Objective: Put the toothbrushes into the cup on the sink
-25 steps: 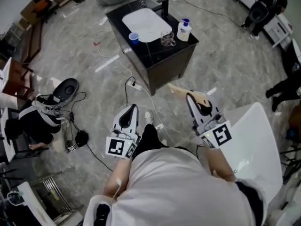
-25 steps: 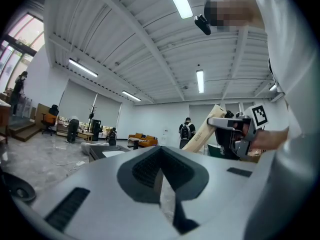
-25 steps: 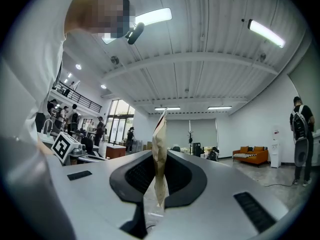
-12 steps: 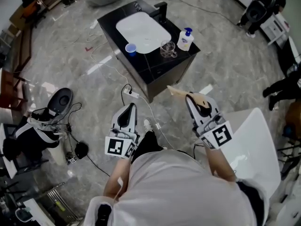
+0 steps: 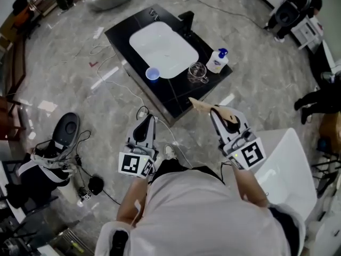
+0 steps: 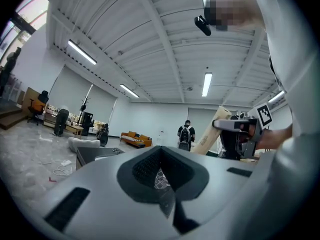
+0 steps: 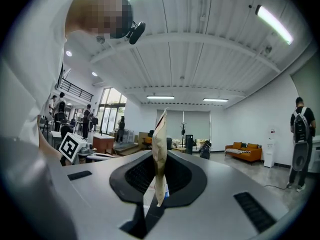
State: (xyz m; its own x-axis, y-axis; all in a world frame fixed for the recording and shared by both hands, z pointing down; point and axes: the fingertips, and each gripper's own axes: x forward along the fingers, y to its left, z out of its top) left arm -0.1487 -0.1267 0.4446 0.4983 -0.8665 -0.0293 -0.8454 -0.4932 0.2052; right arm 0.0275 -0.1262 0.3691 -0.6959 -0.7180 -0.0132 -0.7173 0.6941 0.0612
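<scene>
A black sink counter (image 5: 176,92) with a white basin (image 5: 162,49) stands ahead of me on the floor. On its near edge are a small blue cup (image 5: 153,73), a clear glass cup (image 5: 197,72) and a white soap bottle (image 5: 217,62). My right gripper (image 5: 216,111) is shut on a flat tan paper packet (image 5: 204,106), which stands up between the jaws in the right gripper view (image 7: 160,149). My left gripper (image 5: 147,121) points level beside it with its jaws closed and nothing in them. Both grippers are well short of the counter.
A black tap (image 5: 186,19) stands behind the basin. Cables and a power strip (image 5: 143,111) lie on the floor before the counter. A white chair (image 5: 290,164) is at my right, bags (image 5: 45,161) at my left. People stand at the far right (image 5: 298,4).
The sink counter has drawn nearer and slid lower in the head view. Both grippers keep their place in the picture, the right still gripping the packet.
</scene>
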